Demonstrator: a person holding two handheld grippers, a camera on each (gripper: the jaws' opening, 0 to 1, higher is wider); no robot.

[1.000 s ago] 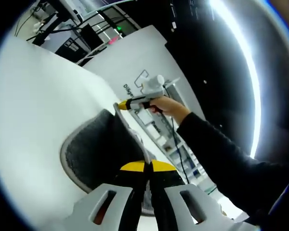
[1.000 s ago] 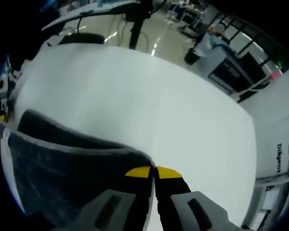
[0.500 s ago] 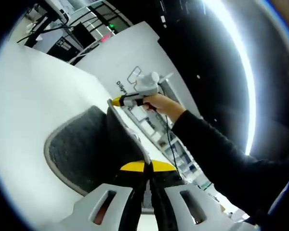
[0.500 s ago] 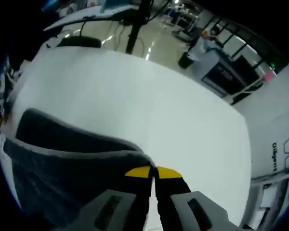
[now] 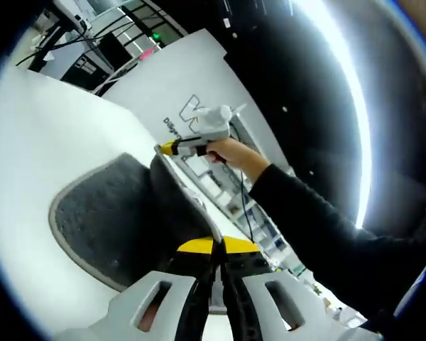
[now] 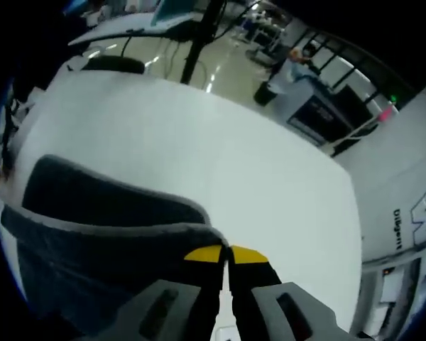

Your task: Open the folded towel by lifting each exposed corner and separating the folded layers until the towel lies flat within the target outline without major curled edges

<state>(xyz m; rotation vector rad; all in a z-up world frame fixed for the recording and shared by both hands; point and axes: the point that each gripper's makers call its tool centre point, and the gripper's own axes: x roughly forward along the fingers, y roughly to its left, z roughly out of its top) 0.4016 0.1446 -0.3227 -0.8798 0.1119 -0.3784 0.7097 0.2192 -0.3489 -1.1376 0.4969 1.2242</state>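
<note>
1. White tabletop (image 6: 220,163) fills the foreground, with a dim lab beyond: cables, stands and a white panel (image 5: 192,78) printed with a logo.
2. Dark grey towel (image 5: 113,213) with a pale hem lies partly on the tabletop and partly lifted, held up between both tools.
3. Left tool (image 5: 214,250) has its yellow-tipped jaws pressed together on the towel's near edge.
4. Right tool (image 6: 226,256) is likewise clamped on a hemmed edge; in the left gripper view it pinches the far raised corner.
5. Towel looks soft, light and limp, sagging between grips; it should not slip easily. The hemmed corners seem the best places to hold.
6. Panel lettering begins "Dil"; the rest is too blurred to read.
</note>
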